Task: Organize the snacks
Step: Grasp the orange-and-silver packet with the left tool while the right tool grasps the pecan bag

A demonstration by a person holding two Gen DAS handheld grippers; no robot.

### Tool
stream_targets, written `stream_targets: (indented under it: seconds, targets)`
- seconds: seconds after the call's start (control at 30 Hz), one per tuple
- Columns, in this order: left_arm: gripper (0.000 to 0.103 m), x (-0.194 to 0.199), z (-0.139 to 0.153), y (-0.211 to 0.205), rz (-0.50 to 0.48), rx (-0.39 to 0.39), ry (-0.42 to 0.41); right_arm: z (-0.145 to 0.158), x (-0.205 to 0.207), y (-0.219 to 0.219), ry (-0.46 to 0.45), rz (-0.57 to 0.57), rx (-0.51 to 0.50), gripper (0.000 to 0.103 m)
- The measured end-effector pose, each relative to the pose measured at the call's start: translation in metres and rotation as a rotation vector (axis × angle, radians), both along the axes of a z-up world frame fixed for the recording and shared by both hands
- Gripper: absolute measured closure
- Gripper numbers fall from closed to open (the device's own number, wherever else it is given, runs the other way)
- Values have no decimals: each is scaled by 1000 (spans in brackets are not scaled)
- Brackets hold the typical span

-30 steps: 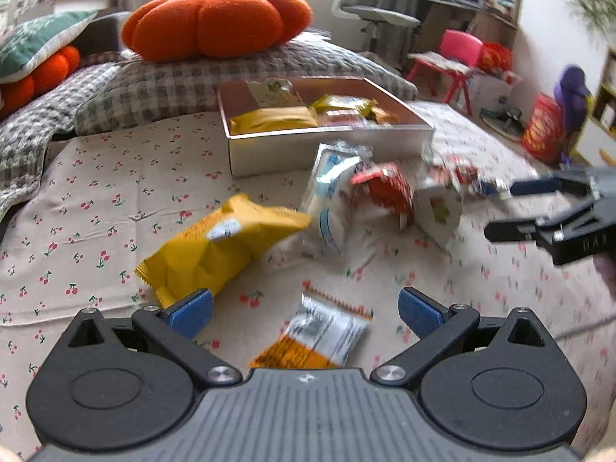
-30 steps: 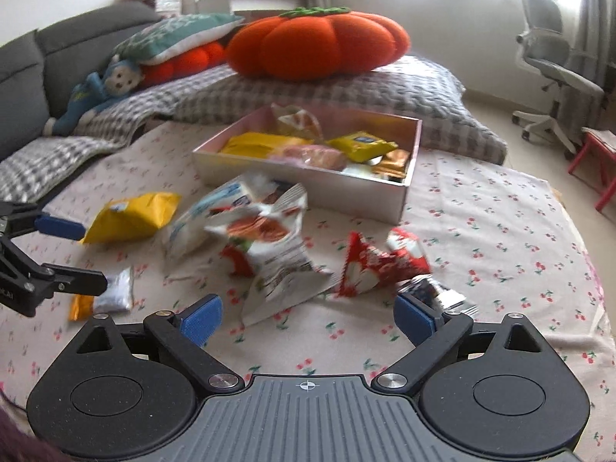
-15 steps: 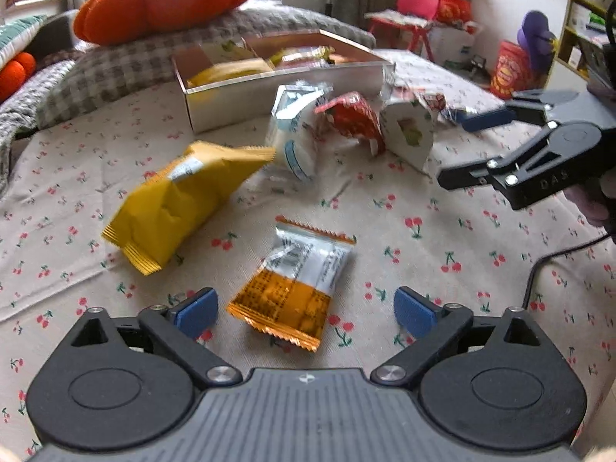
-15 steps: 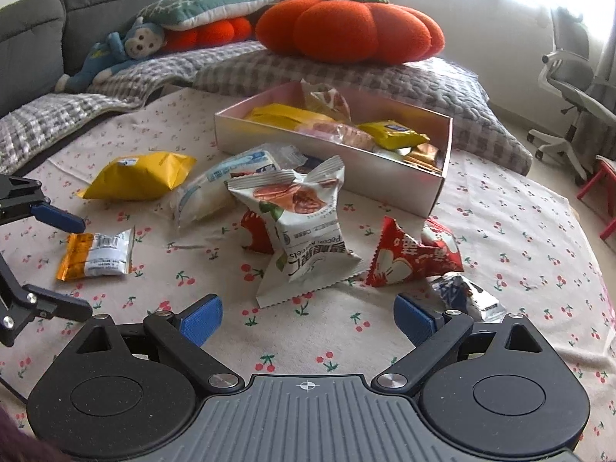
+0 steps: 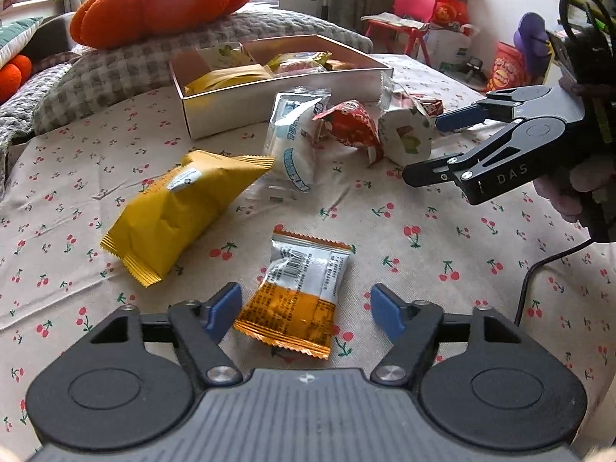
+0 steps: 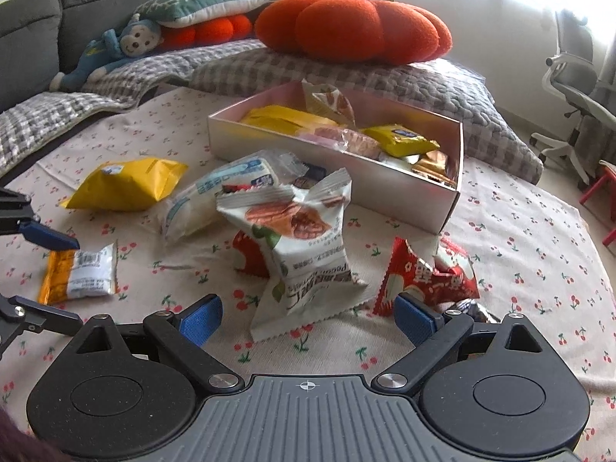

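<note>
Straddling an orange-and-silver snack packet (image 5: pixel 298 292), the left hand-held gripper (image 5: pixel 304 310) has just been closing its jaws; the packet lies between the blue pads, apparently untouched. Ahead of it sit a yellow bag (image 5: pixel 181 211) and, farther on, the open box (image 5: pixel 238 104) holding snacks. The right hand-held gripper (image 6: pixel 308 317) stands wide with nothing gripped, a white pecan packet (image 6: pixel 304 246) just ahead of its fingertips on the cherry-print cloth (image 6: pixel 519 254).

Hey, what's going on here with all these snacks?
A person is tidying snack packets off a cherry-print cloth into an open box. The left hand-held gripper has just been closing around an orange-and-white packet, pads not yet touching. The right hand-held gripper is open over a white pecan-snack bag.
</note>
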State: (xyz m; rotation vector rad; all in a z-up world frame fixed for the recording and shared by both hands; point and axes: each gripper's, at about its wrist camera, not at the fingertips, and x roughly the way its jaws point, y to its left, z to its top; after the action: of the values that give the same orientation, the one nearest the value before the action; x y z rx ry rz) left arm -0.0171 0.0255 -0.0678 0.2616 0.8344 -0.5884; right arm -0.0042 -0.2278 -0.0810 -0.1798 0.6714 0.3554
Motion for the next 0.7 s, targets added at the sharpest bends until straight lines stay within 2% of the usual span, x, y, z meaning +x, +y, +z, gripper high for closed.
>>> stream_targets:
  seconds: [0.23,0.5,0.7]
  targets:
    - [62,5,3,1,31,-2,2,4,8,-2,-13,-17,18,6]
    - [65,9,5,0,65,-8,18,8,11,-1,-36,-17,20,8]
    - [66,10,6,1,88,-16,28,8,13,0,-39,-19,12,26]
